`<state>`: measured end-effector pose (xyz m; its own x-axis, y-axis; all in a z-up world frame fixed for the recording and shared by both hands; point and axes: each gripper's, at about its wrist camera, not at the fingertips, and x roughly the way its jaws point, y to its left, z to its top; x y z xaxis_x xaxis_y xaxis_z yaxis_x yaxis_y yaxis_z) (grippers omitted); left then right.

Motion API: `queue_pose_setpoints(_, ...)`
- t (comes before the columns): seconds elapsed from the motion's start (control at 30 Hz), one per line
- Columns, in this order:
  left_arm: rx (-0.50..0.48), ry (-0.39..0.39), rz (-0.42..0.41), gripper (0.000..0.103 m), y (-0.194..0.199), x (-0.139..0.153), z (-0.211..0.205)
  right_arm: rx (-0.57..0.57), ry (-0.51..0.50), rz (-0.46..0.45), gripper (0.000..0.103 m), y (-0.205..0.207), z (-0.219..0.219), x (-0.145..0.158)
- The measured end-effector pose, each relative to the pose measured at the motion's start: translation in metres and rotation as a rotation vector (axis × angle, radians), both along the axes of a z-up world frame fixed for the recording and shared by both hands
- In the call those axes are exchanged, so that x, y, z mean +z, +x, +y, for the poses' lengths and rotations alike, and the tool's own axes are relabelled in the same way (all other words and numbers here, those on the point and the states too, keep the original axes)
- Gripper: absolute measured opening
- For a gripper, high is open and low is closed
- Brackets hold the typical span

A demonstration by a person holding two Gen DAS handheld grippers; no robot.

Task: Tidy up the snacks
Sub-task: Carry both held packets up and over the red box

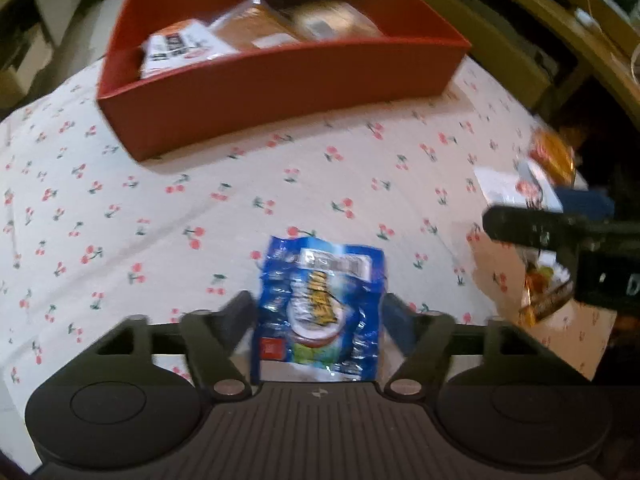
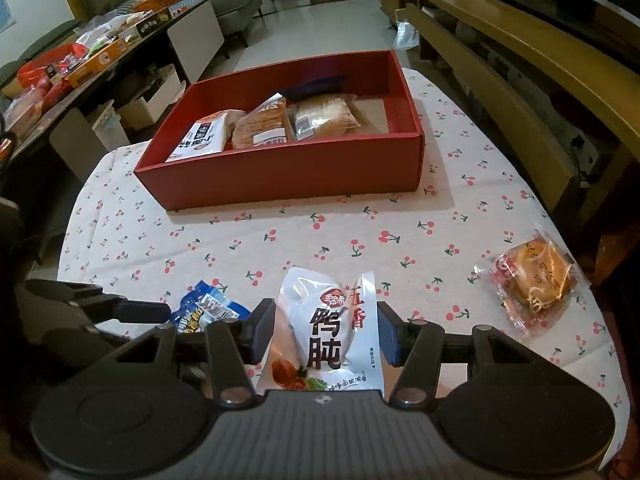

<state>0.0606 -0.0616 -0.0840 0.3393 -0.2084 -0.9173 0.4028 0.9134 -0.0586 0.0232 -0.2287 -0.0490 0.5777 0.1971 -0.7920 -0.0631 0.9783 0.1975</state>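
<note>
A blue snack packet (image 1: 320,304) lies flat on the cherry-print tablecloth (image 1: 160,208). My left gripper (image 1: 318,316) stands open around it, one finger at each side edge. The same blue packet (image 2: 204,310) shows at the lower left of the right wrist view. My right gripper (image 2: 326,330) is shut on a white snack packet (image 2: 324,328) with black characters, both pads against its sides. A red box (image 2: 280,176) stands at the far side of the table and holds several wrapped breads (image 2: 320,118).
A round pastry in a clear wrapper (image 2: 536,280) lies near the table's right edge. A wooden bench (image 2: 500,92) runs along the right. A cluttered dark table (image 2: 80,60) stands at the back left. The red box (image 1: 280,80) has free floor at its right end.
</note>
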Motion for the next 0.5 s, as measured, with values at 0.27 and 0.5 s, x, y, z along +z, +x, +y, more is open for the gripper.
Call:
queue_pose_setpoints(0.27, -0.047, 0.082, -0.021, 0.099, -0.002, -0.014, -0.010, -0.003, 0.013, 0.007, 0.065, -0.001, -0.005, 0.000)
queue_pose_setpoints(0.5, 0.029, 0.041, -0.030, 0.074, 0.002, -0.002, 0.011, 0.007, 0.017, -0.007, 0.065, -0.002, -0.003, 0.002)
